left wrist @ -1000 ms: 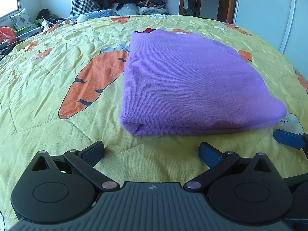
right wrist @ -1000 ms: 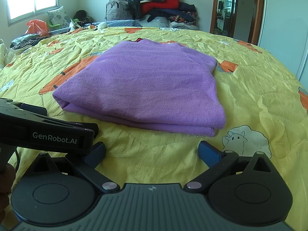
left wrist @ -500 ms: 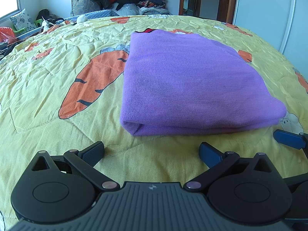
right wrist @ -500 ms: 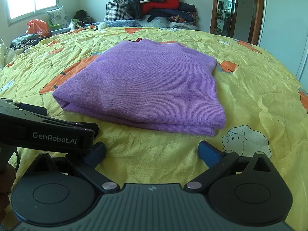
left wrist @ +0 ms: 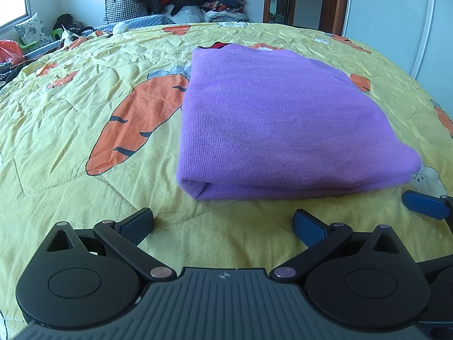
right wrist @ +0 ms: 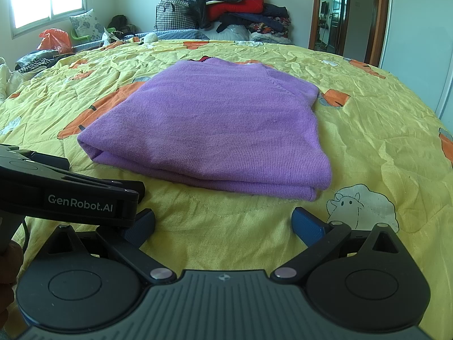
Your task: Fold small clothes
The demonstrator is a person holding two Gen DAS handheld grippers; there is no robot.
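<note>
sweater: purple sweater [left wrist: 283,124] folded in a flat rectangle, lying mid-bed on the yellow carrot quilt [left wrist: 70,113]
left gripper [left wrist: 223,222]: fingers wide, empty, just short of near fold
right gripper [right wrist: 223,222]: fingers wide, empty, beside left gripper
background: clothes pile [right wrist: 226,8] by wall

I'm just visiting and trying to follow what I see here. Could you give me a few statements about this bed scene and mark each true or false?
1. The purple garment lies folded on the yellow quilt. True.
2. The left gripper is clamped on the garment. False: it is open, short of the near edge and touching nothing.
3. The right gripper is open and empty. True.
4. The quilt is printed with strawberries. False: it shows carrots.
5. A pile of clothes sits beyond the bed. True.
</note>
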